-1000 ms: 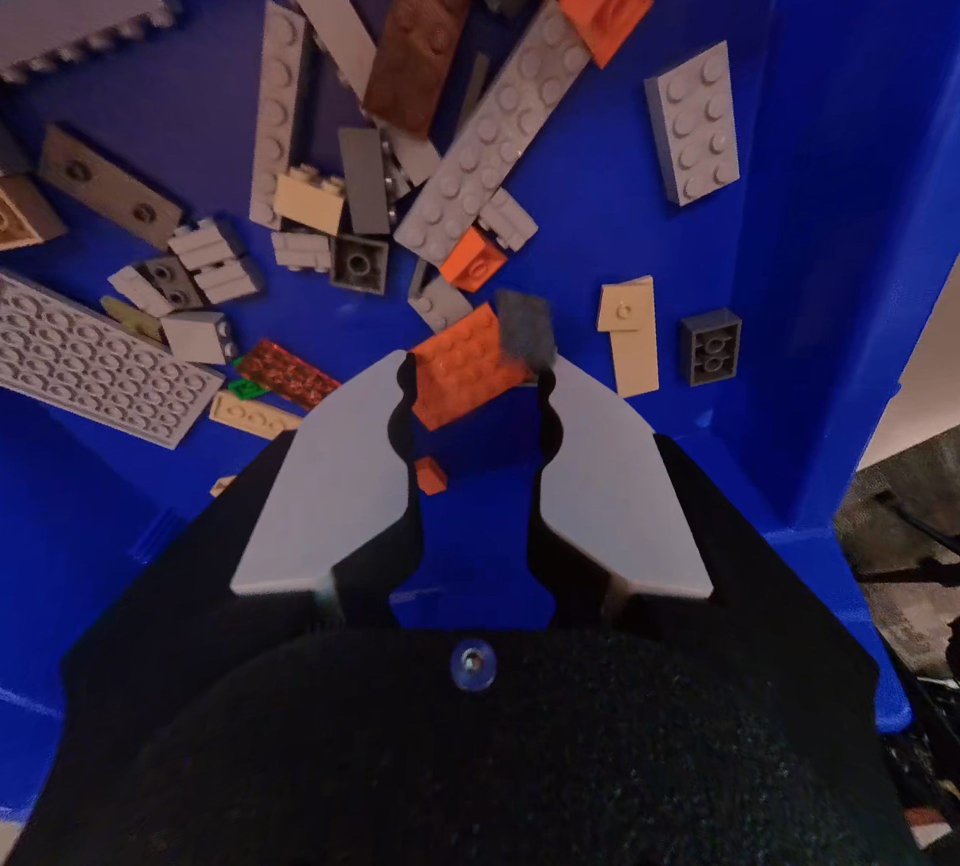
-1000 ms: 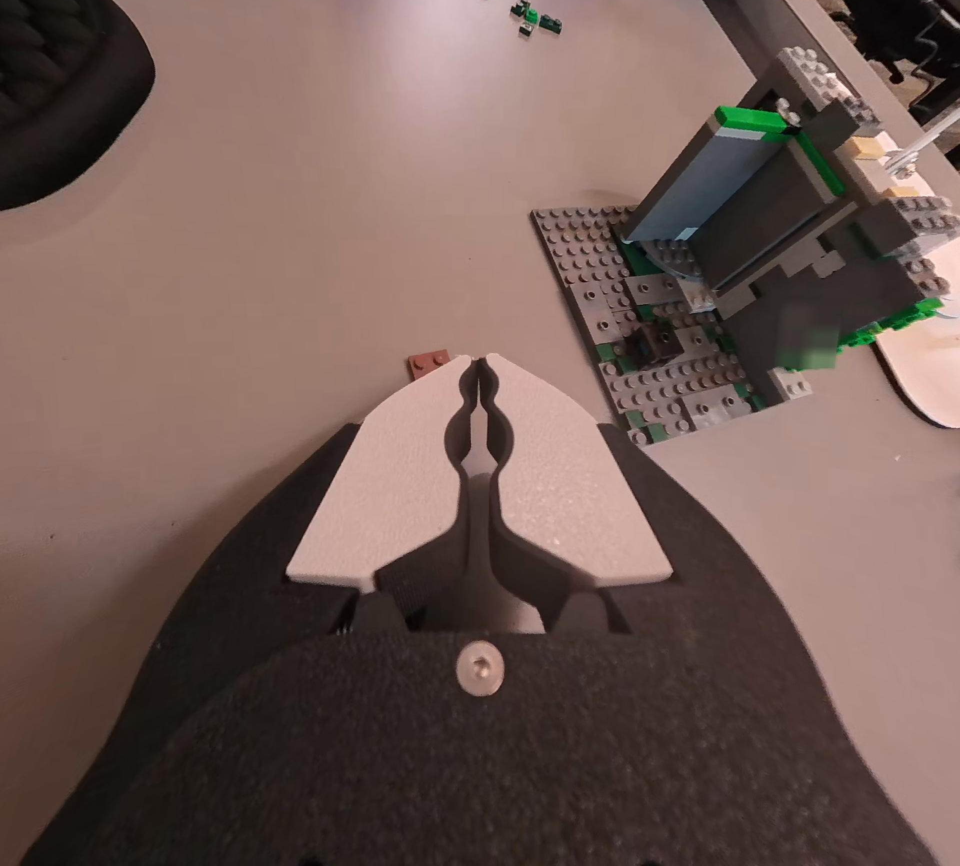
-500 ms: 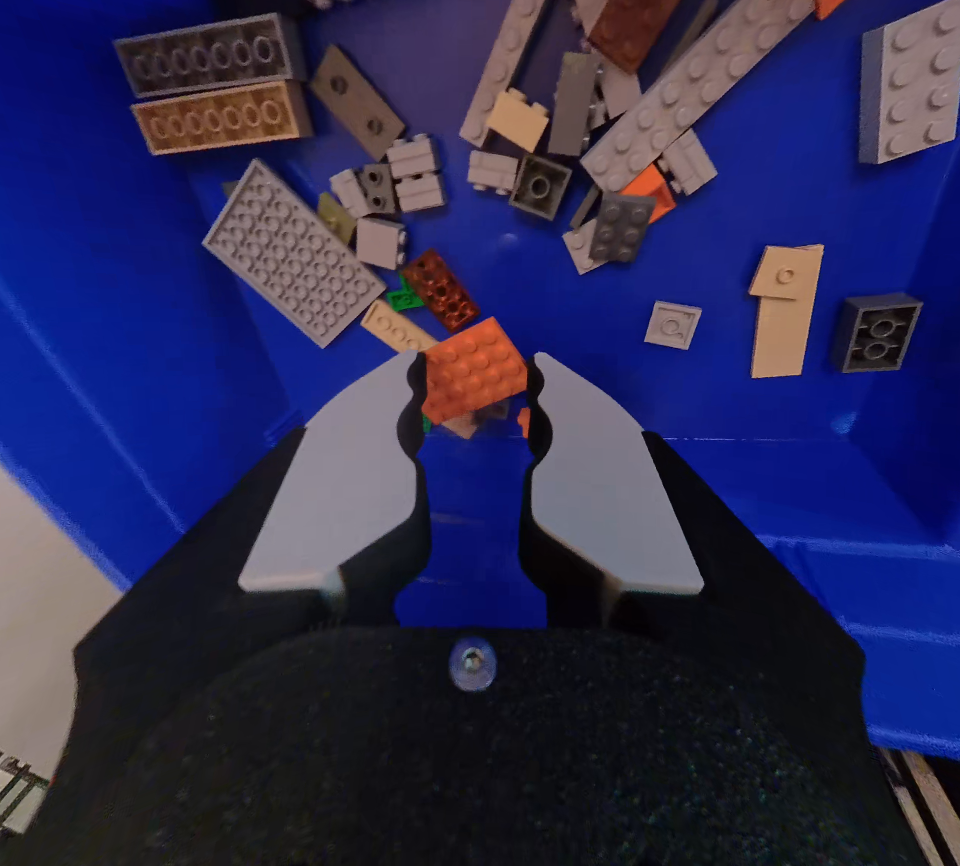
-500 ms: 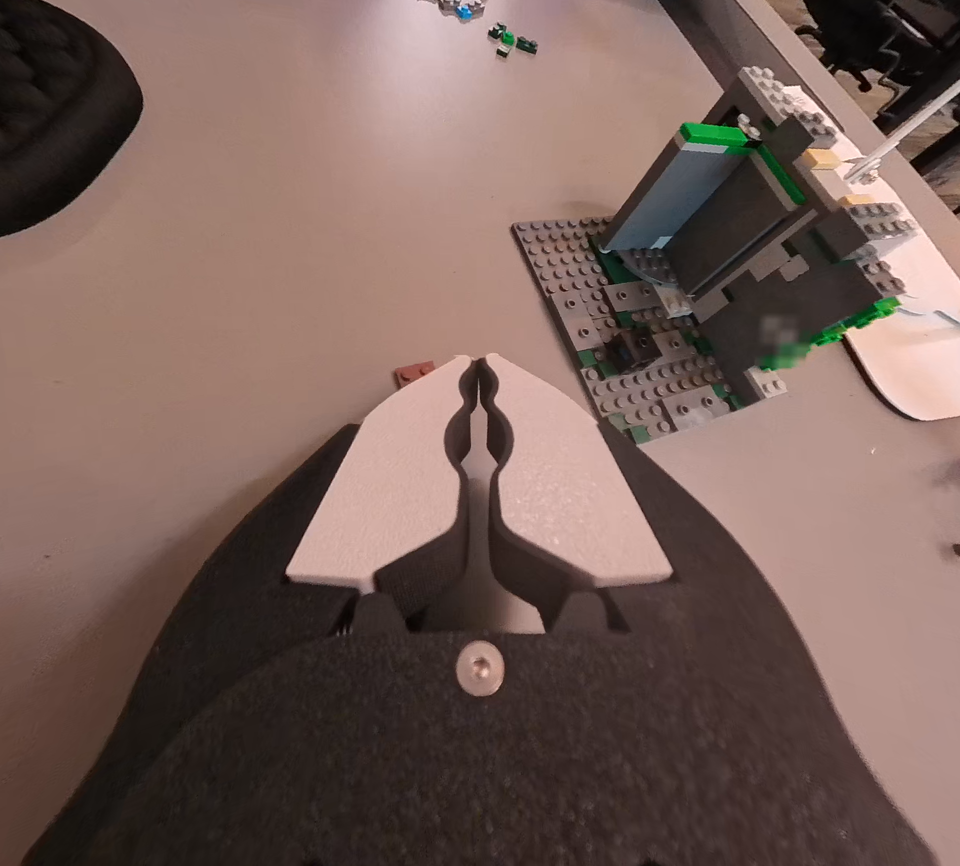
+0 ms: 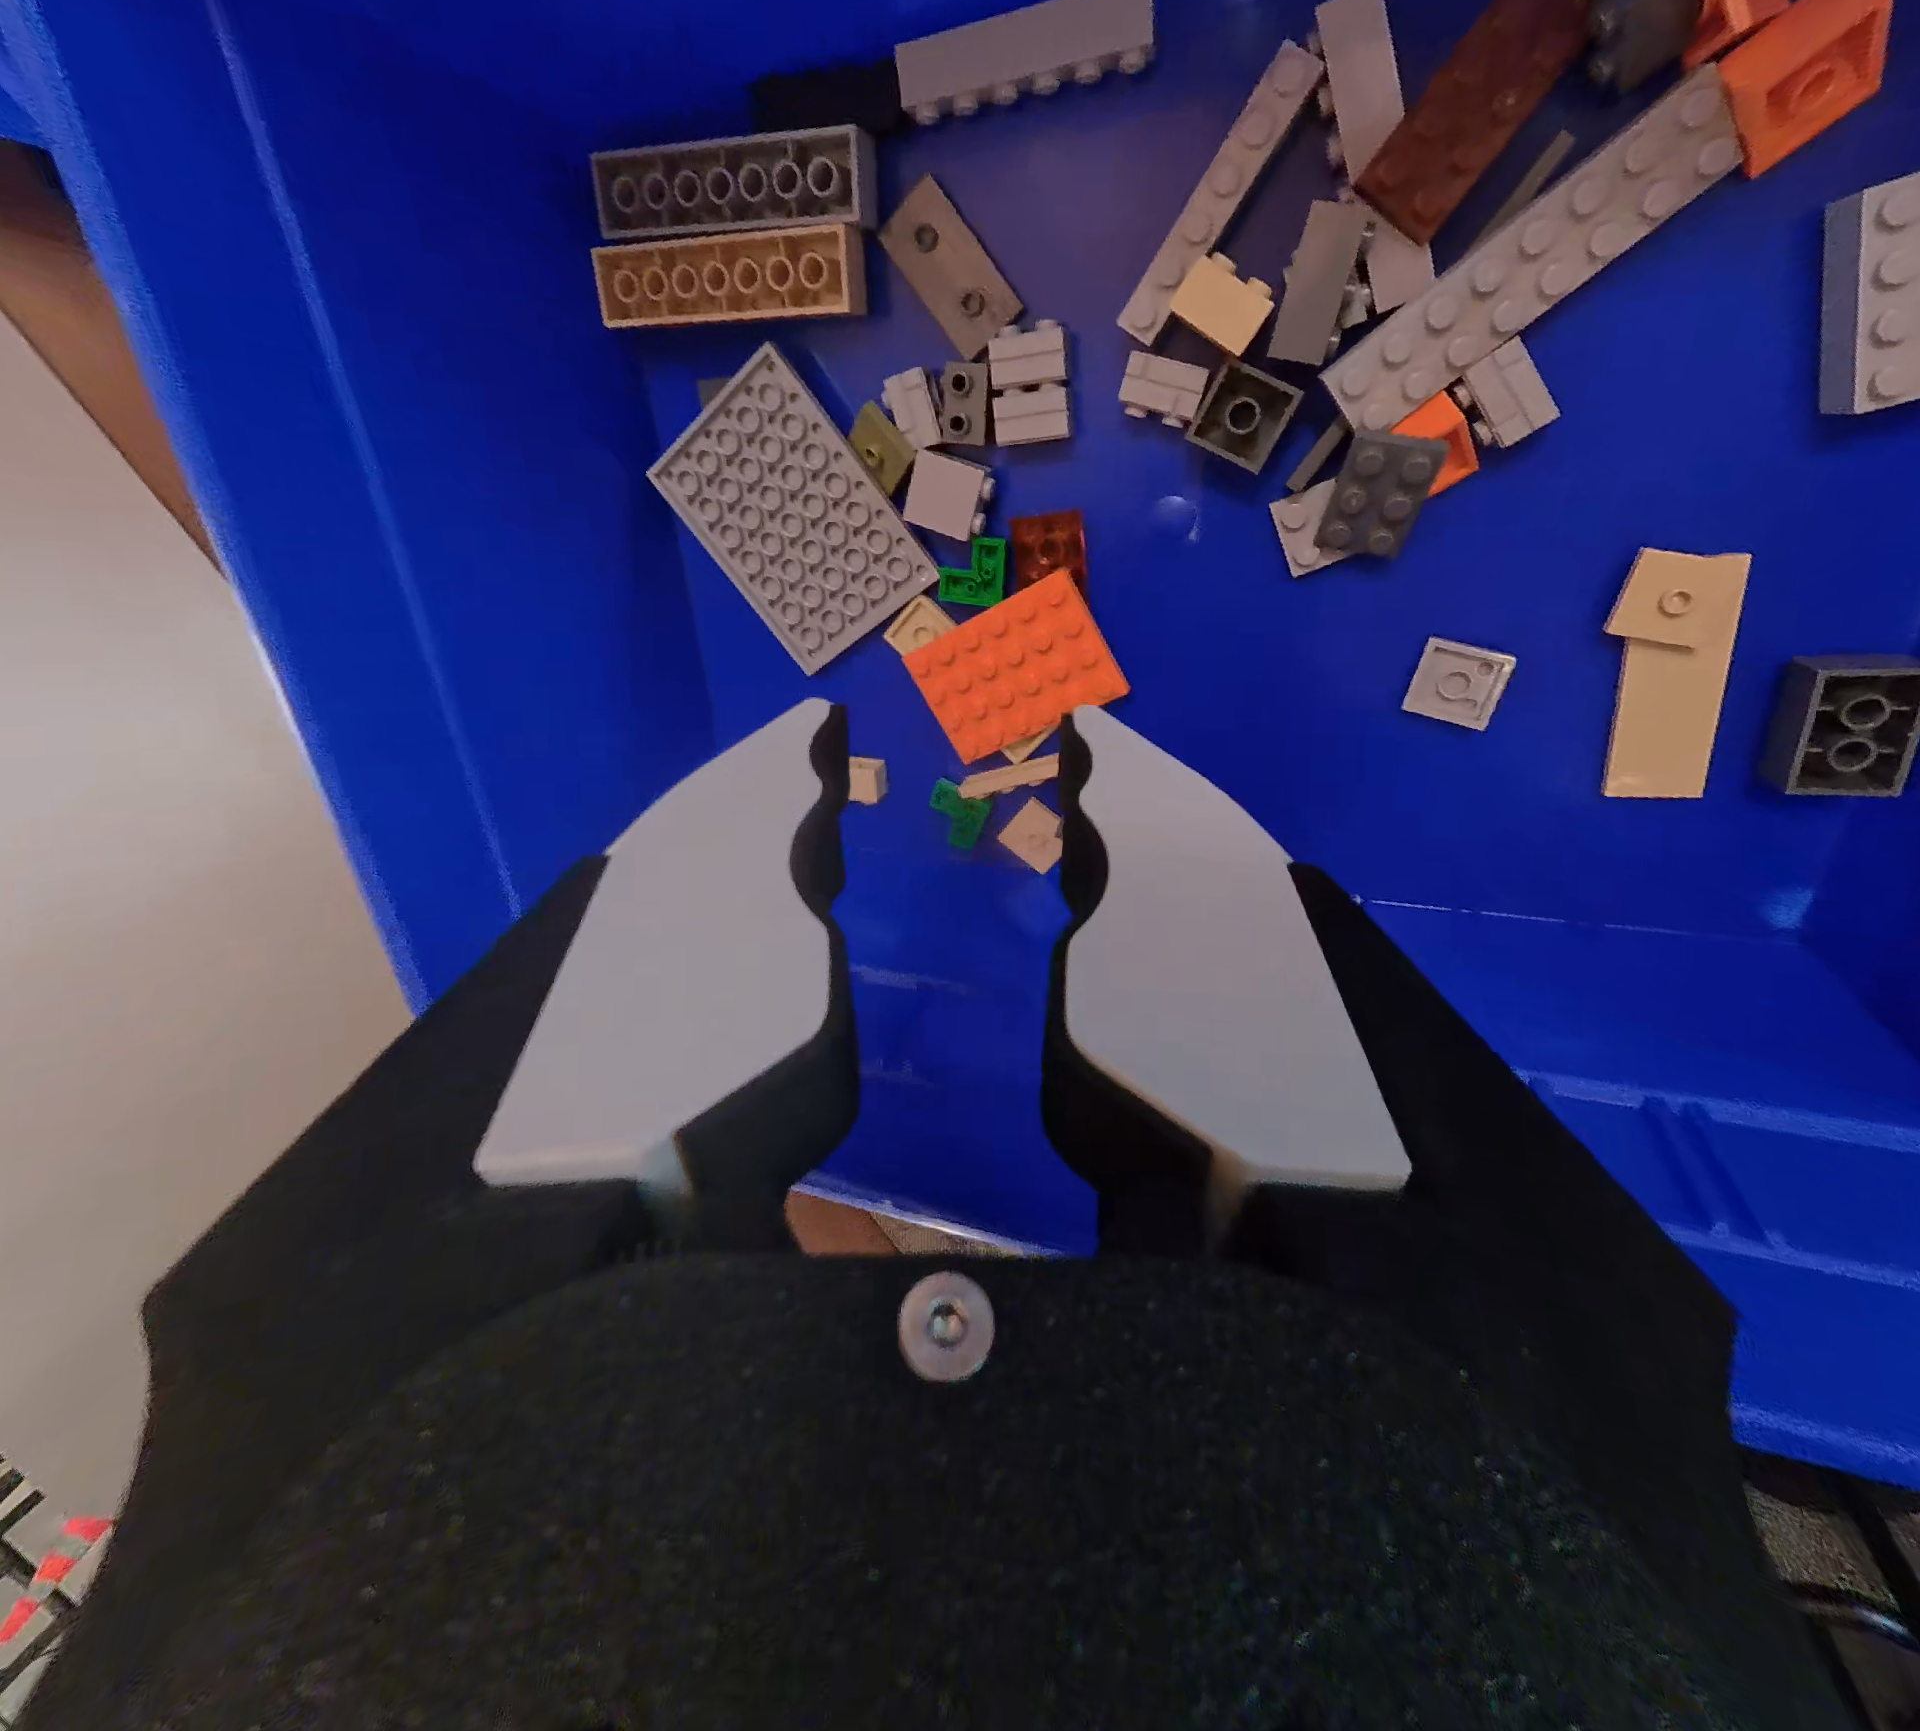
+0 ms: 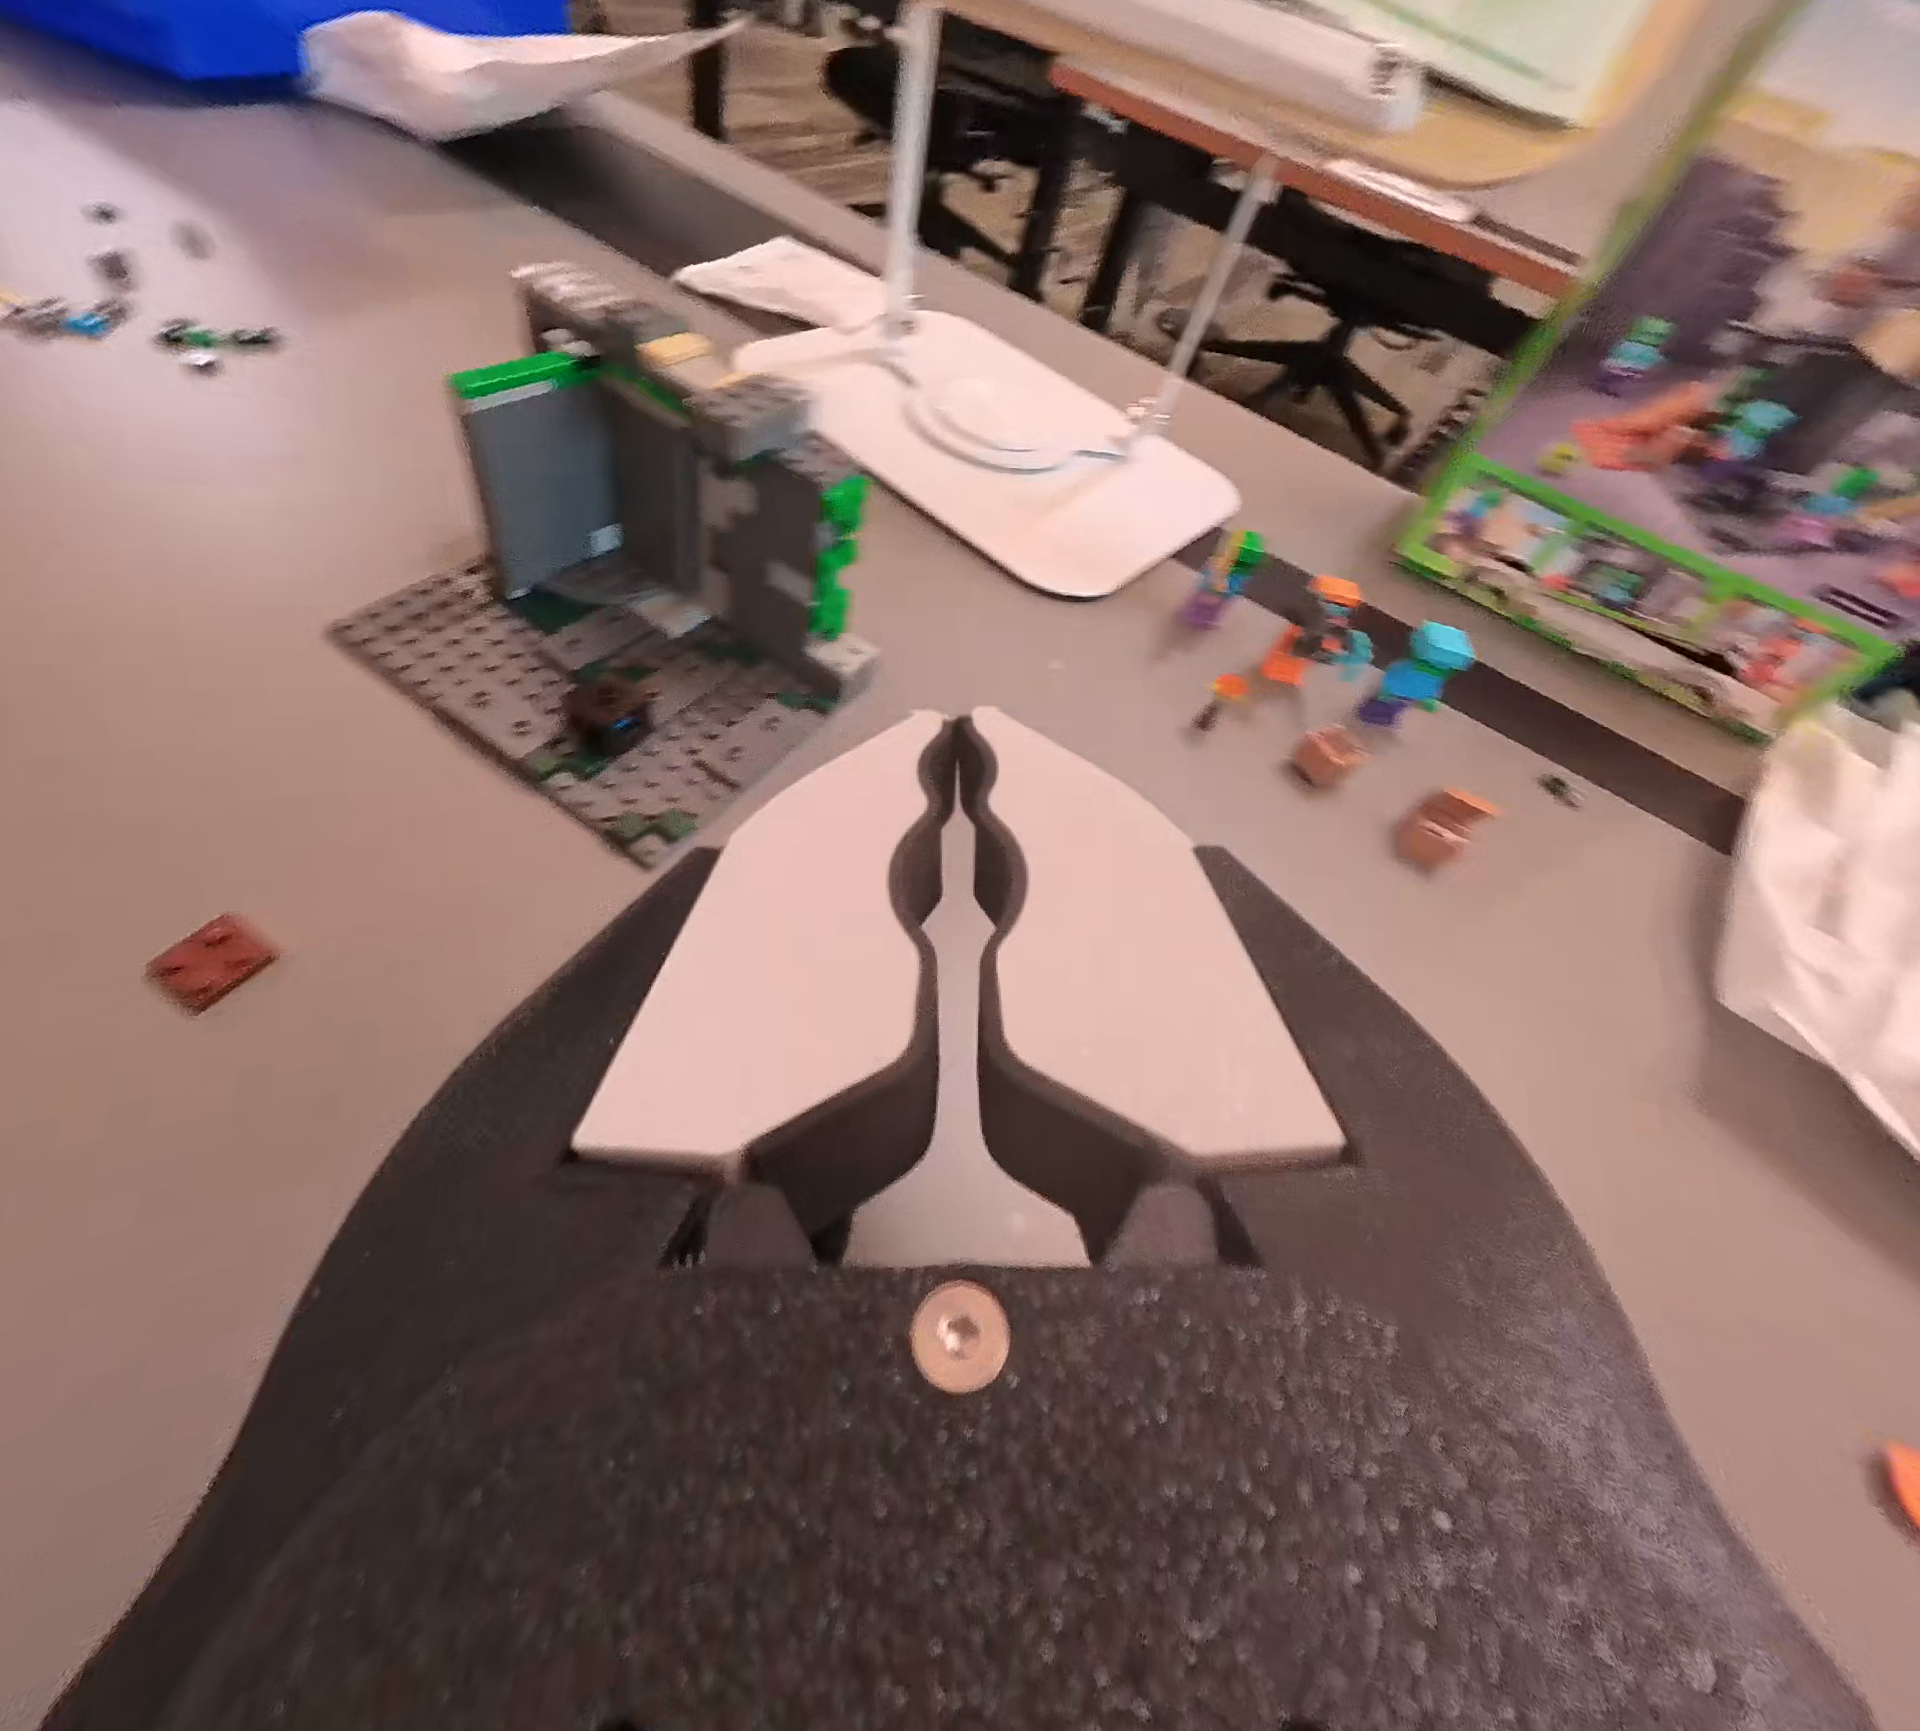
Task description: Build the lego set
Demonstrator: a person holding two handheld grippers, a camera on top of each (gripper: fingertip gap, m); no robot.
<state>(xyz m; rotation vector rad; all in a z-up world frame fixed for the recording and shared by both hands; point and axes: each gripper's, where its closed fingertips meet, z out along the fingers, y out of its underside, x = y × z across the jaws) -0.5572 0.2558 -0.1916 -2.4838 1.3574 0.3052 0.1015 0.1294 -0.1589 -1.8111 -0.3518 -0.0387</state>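
Observation:
My left gripper (image 5: 951,725) is open above a blue bin (image 5: 416,331) of loose Lego pieces. An orange plate (image 5: 1013,663) lies just beyond its fingertips, not gripped, over small tan and green pieces (image 5: 961,814). A large grey plate (image 5: 790,507) lies to its left. My right gripper (image 6: 961,725) is shut and empty above the grey table. Ahead and left of it stands the partly built grey and green model (image 6: 665,486) on its dark baseplate (image 6: 436,653). A small brown plate (image 6: 211,959) lies on the table to the left.
Several minifigures (image 6: 1340,642) and small brown pieces (image 6: 1444,824) stand right of the model. A white lamp base (image 6: 1018,476) is behind it. The set's box (image 6: 1683,434) and a white bag (image 6: 1839,902) are at the right. Small loose pieces (image 6: 104,310) lie far left. Spacing between my two grippers at the tips: around 65 centimetres.
My left gripper has opened and drawn back; the orange plate it gripped now lies in the bin. My right gripper has swung right and tilted up, bringing minifigures and box into view.

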